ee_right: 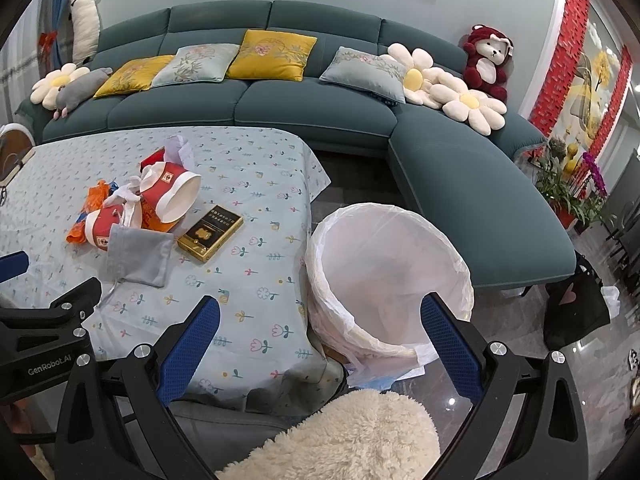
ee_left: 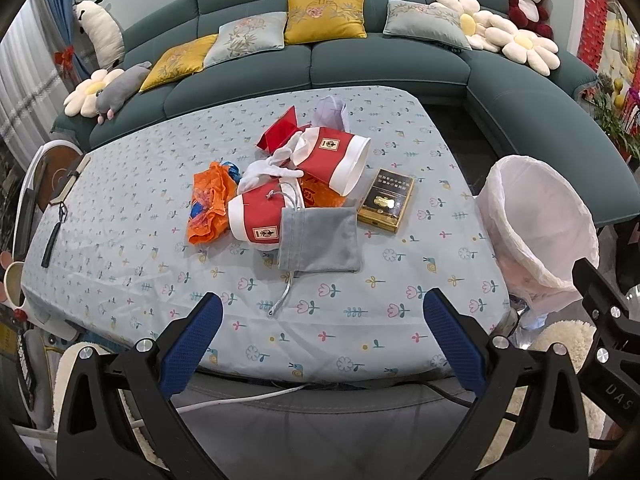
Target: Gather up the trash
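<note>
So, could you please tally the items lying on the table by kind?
Red-and-white tubs: 2
Grey pouch: 1
Gold box: 1
Orange wrapper: 1
White glove: 1
Red card: 1
White bag: 1
Total: 8

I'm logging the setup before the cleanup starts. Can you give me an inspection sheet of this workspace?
Surface: table under a floral cloth.
Job's things: two red-white paper tubs, orange wrapper, grey pouch, gold box; lined bin beside the table, empty.
Clutter: black strap at the far left edge.
Grippers: left gripper and right gripper open, holding nothing.
Cables: white cable below the table edge.
Surroundings: teal sofa with cushions.
</note>
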The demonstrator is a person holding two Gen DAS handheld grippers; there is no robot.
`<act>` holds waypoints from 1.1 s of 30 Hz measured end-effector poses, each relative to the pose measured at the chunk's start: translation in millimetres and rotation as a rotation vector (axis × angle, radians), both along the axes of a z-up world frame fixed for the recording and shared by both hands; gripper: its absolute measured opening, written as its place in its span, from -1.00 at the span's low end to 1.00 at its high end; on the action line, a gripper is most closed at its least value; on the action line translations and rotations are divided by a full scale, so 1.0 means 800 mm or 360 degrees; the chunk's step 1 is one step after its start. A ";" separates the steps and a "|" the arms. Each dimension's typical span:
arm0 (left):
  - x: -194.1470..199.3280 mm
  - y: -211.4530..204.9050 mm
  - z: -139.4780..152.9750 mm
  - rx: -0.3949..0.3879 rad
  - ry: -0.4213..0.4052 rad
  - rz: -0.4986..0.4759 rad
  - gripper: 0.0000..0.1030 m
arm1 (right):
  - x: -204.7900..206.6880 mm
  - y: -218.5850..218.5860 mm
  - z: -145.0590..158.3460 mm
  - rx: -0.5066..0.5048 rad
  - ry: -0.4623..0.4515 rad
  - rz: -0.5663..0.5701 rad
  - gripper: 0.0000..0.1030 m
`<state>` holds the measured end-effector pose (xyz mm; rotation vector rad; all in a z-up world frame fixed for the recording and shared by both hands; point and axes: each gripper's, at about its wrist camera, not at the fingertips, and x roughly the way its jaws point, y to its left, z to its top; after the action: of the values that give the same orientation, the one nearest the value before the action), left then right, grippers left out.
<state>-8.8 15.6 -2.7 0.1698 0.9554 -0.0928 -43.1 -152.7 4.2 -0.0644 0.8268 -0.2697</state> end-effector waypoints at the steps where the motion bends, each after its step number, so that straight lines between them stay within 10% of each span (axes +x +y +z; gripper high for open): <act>1: 0.000 0.000 0.000 -0.0002 0.0001 0.0000 0.86 | 0.000 0.000 0.000 -0.0001 -0.0001 0.0002 0.87; 33: -0.002 0.000 0.006 -0.0022 -0.0015 -0.0013 0.86 | 0.000 0.012 0.007 -0.0042 -0.0017 0.0026 0.87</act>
<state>-10.6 15.7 2.2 0.1612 0.9446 -0.1060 -43.1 -142.8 10.1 -0.0942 0.8120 -0.2651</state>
